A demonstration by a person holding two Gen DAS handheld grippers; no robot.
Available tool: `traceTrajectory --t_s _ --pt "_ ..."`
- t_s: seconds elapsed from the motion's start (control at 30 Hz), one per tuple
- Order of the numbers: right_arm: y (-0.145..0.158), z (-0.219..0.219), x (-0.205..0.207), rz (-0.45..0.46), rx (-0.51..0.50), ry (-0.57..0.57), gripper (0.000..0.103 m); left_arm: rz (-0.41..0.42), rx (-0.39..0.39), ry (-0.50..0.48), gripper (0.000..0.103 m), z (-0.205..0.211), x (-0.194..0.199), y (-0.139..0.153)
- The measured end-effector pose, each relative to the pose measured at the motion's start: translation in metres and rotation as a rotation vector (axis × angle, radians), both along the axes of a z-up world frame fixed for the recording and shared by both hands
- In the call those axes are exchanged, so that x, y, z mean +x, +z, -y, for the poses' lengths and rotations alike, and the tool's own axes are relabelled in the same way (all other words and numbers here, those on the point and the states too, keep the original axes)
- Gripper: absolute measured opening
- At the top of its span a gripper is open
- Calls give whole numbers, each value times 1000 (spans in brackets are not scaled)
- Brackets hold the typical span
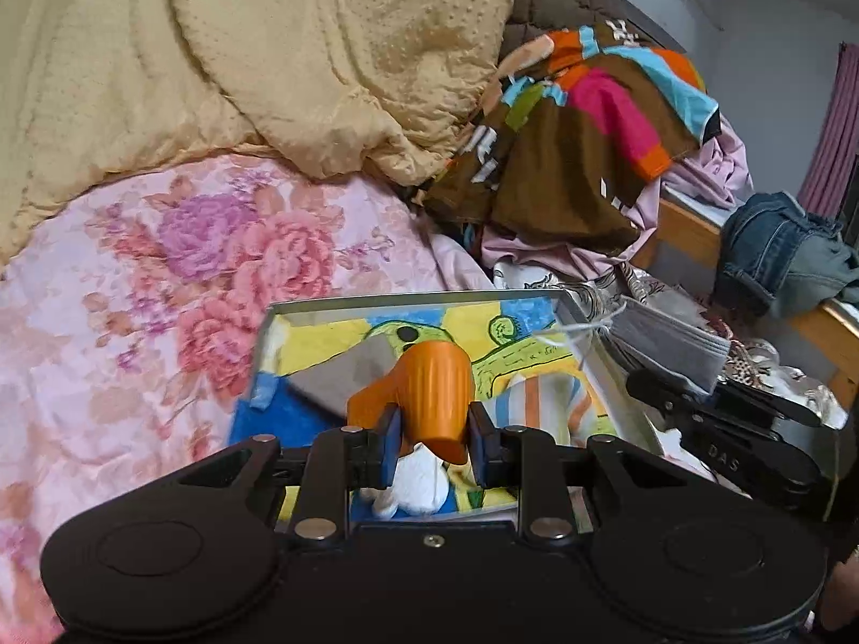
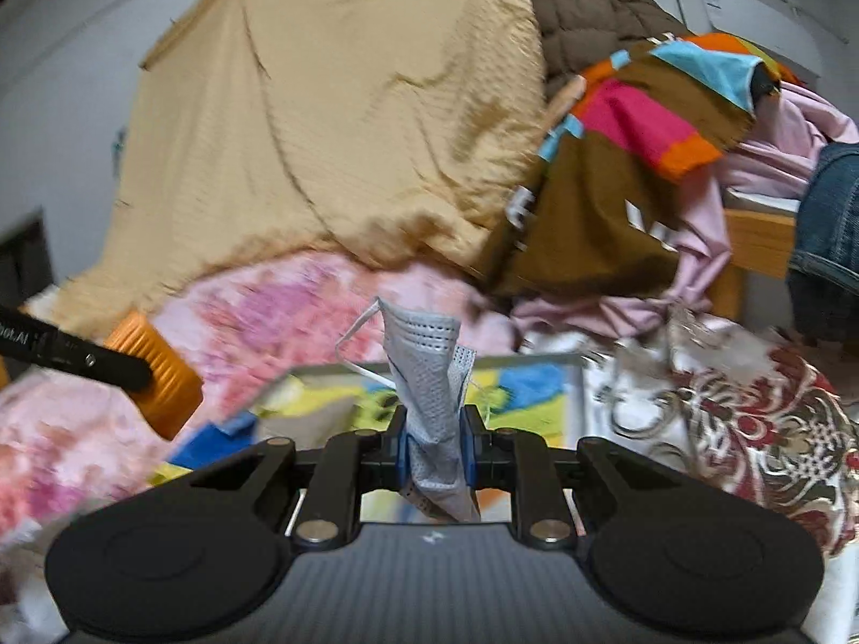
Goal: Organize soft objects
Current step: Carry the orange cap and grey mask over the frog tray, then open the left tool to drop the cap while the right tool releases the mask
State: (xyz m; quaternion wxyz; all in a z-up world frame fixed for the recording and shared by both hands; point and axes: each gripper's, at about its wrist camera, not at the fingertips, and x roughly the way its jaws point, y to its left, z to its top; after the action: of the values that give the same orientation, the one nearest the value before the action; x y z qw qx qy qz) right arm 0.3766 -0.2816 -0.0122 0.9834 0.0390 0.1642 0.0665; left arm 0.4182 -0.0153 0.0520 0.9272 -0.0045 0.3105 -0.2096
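In the left wrist view my left gripper (image 1: 435, 440) is shut on an orange ribbed cup-shaped thing (image 1: 429, 392), held over a metal-rimmed tray (image 1: 408, 300) lined with a colourful drawing. A white soft lump (image 1: 419, 483) shows just under the jaws; whether it is held I cannot tell. A grey cloth (image 1: 343, 375) and a striped cloth (image 1: 542, 402) lie in the tray. My right gripper (image 2: 436, 451) is shut on a grey face mask (image 2: 429, 375), above the tray's near edge (image 2: 429, 362). The mask (image 1: 671, 343) hangs just right of the tray.
The tray rests on a pink floral bedsheet (image 1: 161, 279). A yellow quilt (image 1: 268, 53) is bunched behind it. A heap of colourful clothes (image 1: 580, 123) lies at the back right. Jeans (image 1: 778, 252) hang over a wooden bed rail (image 1: 692, 236).
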Motion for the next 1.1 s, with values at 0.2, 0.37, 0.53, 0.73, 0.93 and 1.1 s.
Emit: traceTrajectory --t_s 0.2,0.37,0.53,0.73,0.93,1.1 --pt "-16 1 13 -49 -40 -46 21 19 3 -41 27 35 43 -22" --pt "-25 2 19 -75 -53 -61 21 56 39 -81 27 58 66 -37" --pt "-33 1 26 -118 -80 -81 21 32 79 -95 28 75 82 -61" --pt "-41 -2 31 -160 -78 -62 21 -26 79 -105 28 87 92 -80" --pt "-45 -4 33 -179 -79 -49 26 -31 96 -120 28 92 92 -91" --pt "-45 -6 32 -177 -71 -41 35 -25 103 -137 30 95 89 -92"
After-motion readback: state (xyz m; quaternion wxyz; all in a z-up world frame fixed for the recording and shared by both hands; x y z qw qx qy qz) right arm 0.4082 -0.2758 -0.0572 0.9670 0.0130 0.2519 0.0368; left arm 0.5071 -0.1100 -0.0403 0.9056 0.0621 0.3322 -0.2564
